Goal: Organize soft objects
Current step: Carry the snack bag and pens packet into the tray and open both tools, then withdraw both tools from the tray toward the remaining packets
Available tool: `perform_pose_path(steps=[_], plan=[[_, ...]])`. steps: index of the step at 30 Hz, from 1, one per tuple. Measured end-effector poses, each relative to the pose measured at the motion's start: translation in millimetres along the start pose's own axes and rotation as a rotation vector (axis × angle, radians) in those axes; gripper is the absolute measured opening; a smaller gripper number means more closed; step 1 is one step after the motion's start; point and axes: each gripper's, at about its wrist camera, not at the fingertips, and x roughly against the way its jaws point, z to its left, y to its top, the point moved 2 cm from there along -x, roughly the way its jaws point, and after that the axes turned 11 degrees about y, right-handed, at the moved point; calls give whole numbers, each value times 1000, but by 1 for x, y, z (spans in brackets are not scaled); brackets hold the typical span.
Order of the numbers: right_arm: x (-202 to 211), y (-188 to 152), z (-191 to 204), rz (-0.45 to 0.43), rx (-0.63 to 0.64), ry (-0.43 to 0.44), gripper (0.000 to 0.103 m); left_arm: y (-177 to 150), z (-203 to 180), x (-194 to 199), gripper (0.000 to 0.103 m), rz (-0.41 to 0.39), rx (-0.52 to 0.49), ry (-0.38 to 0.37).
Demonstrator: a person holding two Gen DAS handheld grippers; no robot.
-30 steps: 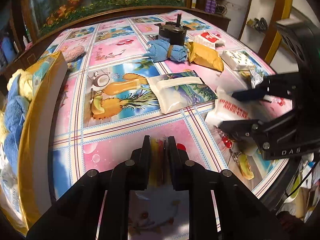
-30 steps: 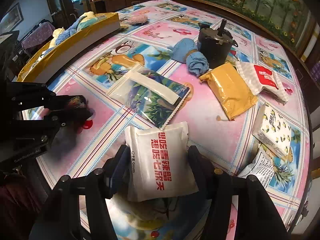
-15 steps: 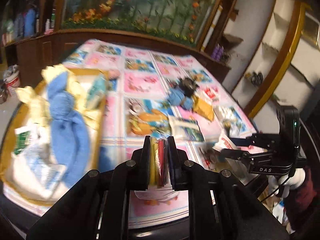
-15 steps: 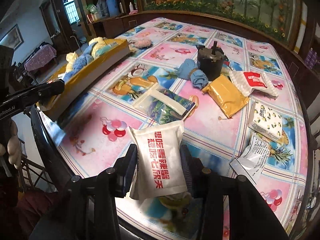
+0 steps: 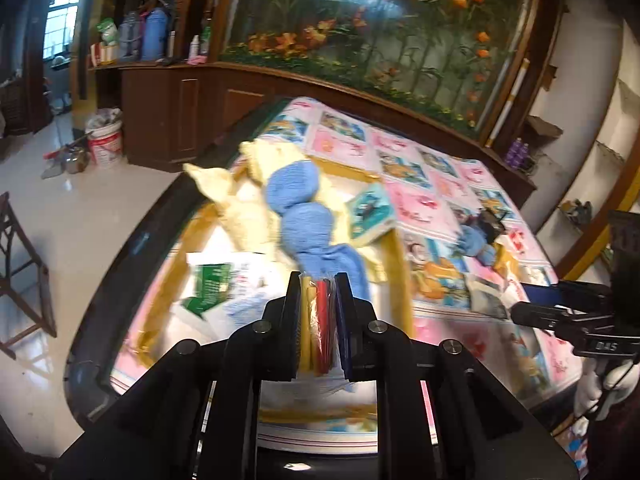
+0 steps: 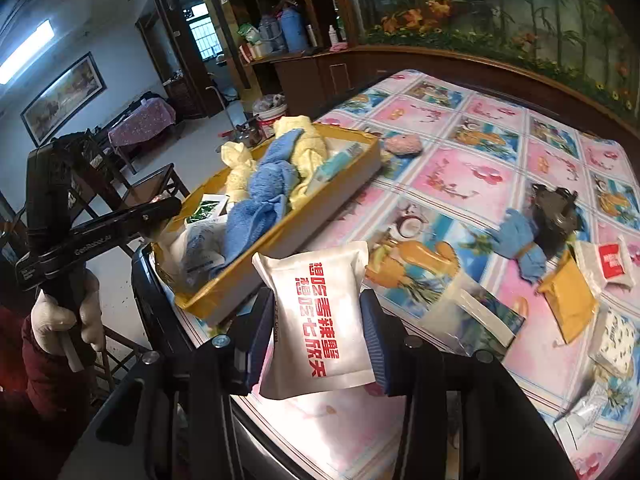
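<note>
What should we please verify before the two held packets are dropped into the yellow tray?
1. Left tongs shut on the thin packet: ok.
2. Right tongs shut on the white pouch: ok.
3. Left tongs over the yellow tray: ok.
4. White pouch over the tray: not ok, it sits beside the near wall.
5. Free room among the blue towel and bags: cannot tell.

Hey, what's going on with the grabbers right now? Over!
Left gripper shut on thin packet, above yellow tray. Right gripper shut on white pouch, beside tray. Nothing blocking.
</note>
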Motion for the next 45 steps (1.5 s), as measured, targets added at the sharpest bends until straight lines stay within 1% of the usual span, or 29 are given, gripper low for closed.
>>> perform_pose_path(steps=[6, 7, 8, 9, 10, 11, 12, 13, 17, 19, 20, 23, 26, 28, 30, 32, 34, 35, 36, 38, 39, 41, 44, 45], plan=[[-50, 30, 33, 56, 55, 72, 43, 9, 42, -32, 14, 42, 66, 112], [-59, 34, 38, 69, 62, 80, 43, 12, 49, -38, 14, 52, 78, 126], [-68, 37, 41, 82, 66, 90, 43, 13, 55, -42, 15, 64, 96, 123], [-79, 40, 46, 98, 70, 100, 43, 15, 61, -45, 20, 74, 121, 106], [-89, 43, 51, 113, 74, 108, 43, 15, 67, -46, 29, 82, 151, 76], [-98, 44, 54, 128, 77, 115, 43, 15, 72, -46, 35, 83, 176, 47], [-108, 45, 57, 146, 81, 122, 43, 16, 76, -45, 47, 79, 197, 26], [-116, 45, 61, 158, 86, 124, 43, 15, 79, -44, 53, 75, 211, 13], [-148, 43, 79, 212, 114, 123, 47, 13, 84, -41, 54, 83, 243, -2], [-159, 39, 85, 224, 125, 114, 54, 13, 86, -33, 54, 69, 260, -11], [-160, 39, 88, 219, 137, 107, 55, 14, 85, -29, 54, 58, 267, -14], [-153, 36, 92, 204, 144, 110, 56, 14, 84, -14, 54, 21, 282, -28], [-130, 35, 87, 139, 117, 136, 56, 16, 76, -3, 54, -2, 268, -41], [-103, 31, 72, 79, 87, 124, 56, 17, 66, 5, 54, -15, 240, -53], [-79, 24, 49, 39, 43, 80, 56, 17, 52, 13, 54, -26, 203, -82], [-53, 17, 11, 19, -19, -8, 56, 15, 33, 20, 54, -36, 151, -116], [-29, 7, -42, 9, -129, -121, 56, 12, 8, 24, 55, -35, 88, -155], [-20, 3, -66, 10, -187, -159, 56, 9, -5, 26, 55, -30, 59, -177], [-10, -4, -93, 10, -250, -193, 56, 7, -18, 27, 55, -22, 33, -198], [1, -16, -131, 10, -329, -242, 56, 2, -44, 27, 55, -1, -14, -243], [5, -21, -143, 8, -355, -250, 56, -1, -59, 26, 55, 15, -41, -261], [7, -32, -161, -1, -427, -208, 56, -8, -83, 23, 55, 45, -86, -275], [5, -42, -158, -29, -484, -83, 58, -17, -108, 19, 55, 90, -116, -282], [3, -44, -154, -21, -505, -11, 58, -19, -114, 18, 55, 104, -125, -280]])
